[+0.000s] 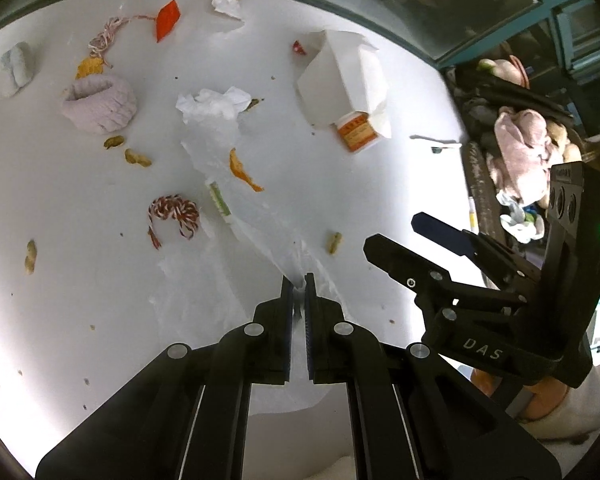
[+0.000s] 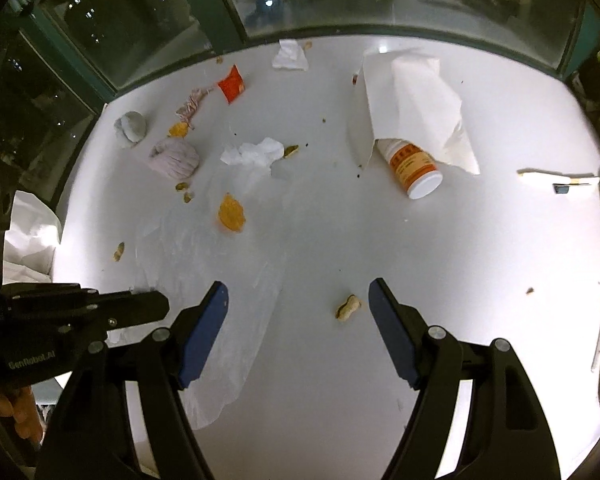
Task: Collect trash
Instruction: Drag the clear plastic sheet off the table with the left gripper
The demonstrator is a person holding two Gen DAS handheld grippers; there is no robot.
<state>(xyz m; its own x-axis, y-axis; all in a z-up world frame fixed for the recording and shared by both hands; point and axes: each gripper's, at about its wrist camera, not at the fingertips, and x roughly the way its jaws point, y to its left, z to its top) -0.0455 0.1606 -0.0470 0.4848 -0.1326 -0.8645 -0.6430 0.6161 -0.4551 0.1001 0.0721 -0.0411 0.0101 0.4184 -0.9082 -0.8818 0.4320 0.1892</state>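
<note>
Bag-opening step: left gripper (image 1: 299, 286) is clamped on the thin clear plastic bag (image 1: 220, 216) mid-tabletop (image 1: 80, 208), right gripper (image 2: 298, 296) gapes empty; next, pinch the opposite bag edge.

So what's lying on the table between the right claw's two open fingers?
A peanut shell, nearer the right-hand finger, on bare white table; the clear plastic bag reaches the other finger. The right wrist view shows it.

- Ahead of the right gripper (image 2: 298, 296) the white table (image 2: 480, 240) is bare, except one peanut (image 2: 348, 307) between its fingers.
- Further ahead, a pill bottle (image 2: 414, 168) and paper bag (image 2: 412, 108) block.
</note>
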